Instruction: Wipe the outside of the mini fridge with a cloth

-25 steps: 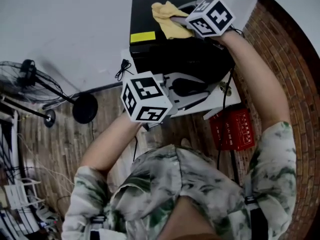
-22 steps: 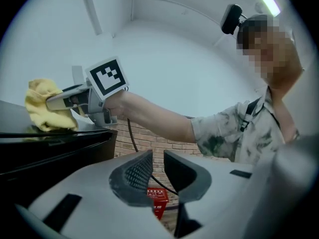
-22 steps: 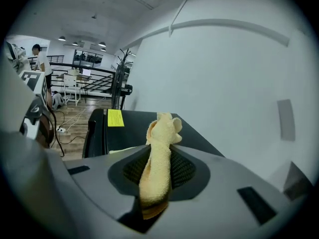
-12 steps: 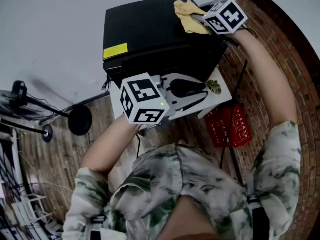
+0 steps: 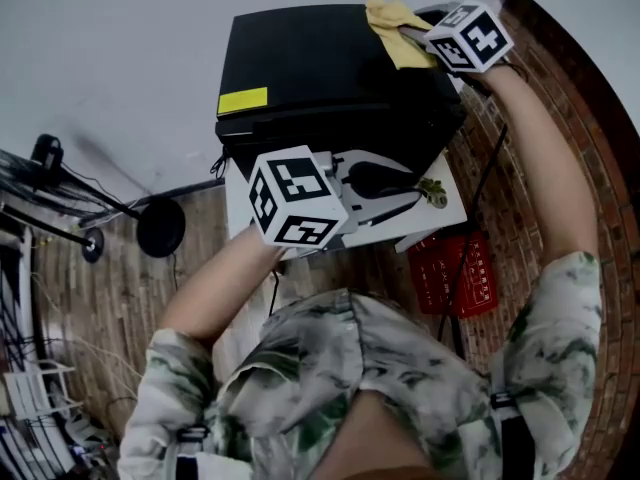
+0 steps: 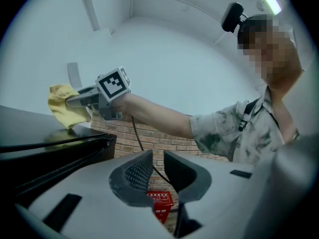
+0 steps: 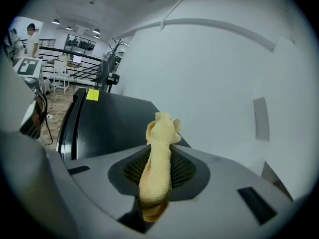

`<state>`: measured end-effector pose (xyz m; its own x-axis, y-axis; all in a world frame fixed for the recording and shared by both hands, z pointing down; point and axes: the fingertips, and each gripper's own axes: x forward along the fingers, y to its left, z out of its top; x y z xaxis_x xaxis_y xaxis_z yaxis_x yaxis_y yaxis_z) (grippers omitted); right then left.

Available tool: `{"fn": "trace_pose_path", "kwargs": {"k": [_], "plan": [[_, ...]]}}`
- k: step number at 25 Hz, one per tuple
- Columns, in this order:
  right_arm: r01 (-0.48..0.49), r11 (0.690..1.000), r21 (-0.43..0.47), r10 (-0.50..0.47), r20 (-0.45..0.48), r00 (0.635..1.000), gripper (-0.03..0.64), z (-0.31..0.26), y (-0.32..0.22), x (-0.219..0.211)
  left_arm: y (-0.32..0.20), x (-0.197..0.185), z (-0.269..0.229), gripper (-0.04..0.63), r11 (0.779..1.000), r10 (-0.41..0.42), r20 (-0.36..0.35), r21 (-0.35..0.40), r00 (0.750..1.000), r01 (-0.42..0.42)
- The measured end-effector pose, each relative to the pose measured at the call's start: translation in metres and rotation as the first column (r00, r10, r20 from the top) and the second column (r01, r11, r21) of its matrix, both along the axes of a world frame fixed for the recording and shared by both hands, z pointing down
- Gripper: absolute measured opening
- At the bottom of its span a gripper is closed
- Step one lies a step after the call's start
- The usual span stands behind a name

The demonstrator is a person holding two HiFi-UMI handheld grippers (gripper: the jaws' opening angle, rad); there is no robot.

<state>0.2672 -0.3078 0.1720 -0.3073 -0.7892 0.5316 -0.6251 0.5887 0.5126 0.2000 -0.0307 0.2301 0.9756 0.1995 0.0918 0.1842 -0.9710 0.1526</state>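
The black mini fridge (image 5: 320, 78) stands on a low white stand against the wall. My right gripper (image 5: 418, 36) reaches over the far right part of its top and is shut on a yellow cloth (image 5: 396, 23), which rests on the lid. In the right gripper view the cloth (image 7: 158, 168) stands bunched between the jaws above the fridge top (image 7: 109, 121). My left gripper (image 5: 385, 193) hovers at the fridge's front, a narrow gap between its jaws and nothing in them. The left gripper view shows its jaws (image 6: 158, 156) beside the fridge edge (image 6: 45, 148).
A yellow sticker (image 5: 243, 100) marks the lid's front left corner. A red crate (image 5: 462, 273) sits on the brick floor to the right of the white stand (image 5: 445, 208). A floor fan's base (image 5: 160, 228) is at the left. The white wall runs behind the fridge.
My right gripper has slid the cloth rightwards across the fridge top, from the left-middle to the far right part. The left gripper has hardly moved.
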Motion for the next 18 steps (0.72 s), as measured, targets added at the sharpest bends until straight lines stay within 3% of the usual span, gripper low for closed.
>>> {"fn": "trace_pose_path", "kwargs": {"k": [9,15,18], "plan": [[0.278,0.960,0.021,-0.279,0.022,0.960,0.095,-0.020,-0.022,-0.141,-0.023,-0.013,-0.002,0.060,0.995,-0.102,0.002,0.006,0.995,0.102],[0.397,0.918,-0.008,-0.397,-0.001,0.918,0.095,-0.007,-0.028,-0.227,-0.026,-0.028,0.003,0.060,0.986,-0.167,0.011,0.006,0.986,0.167],[0.416,0.909,-0.020,-0.416,-0.043,0.908,0.095,0.005,-0.037,-0.247,-0.028,-0.035,0.005,0.060,0.980,-0.199,0.015,0.009,0.980,0.199]]}}
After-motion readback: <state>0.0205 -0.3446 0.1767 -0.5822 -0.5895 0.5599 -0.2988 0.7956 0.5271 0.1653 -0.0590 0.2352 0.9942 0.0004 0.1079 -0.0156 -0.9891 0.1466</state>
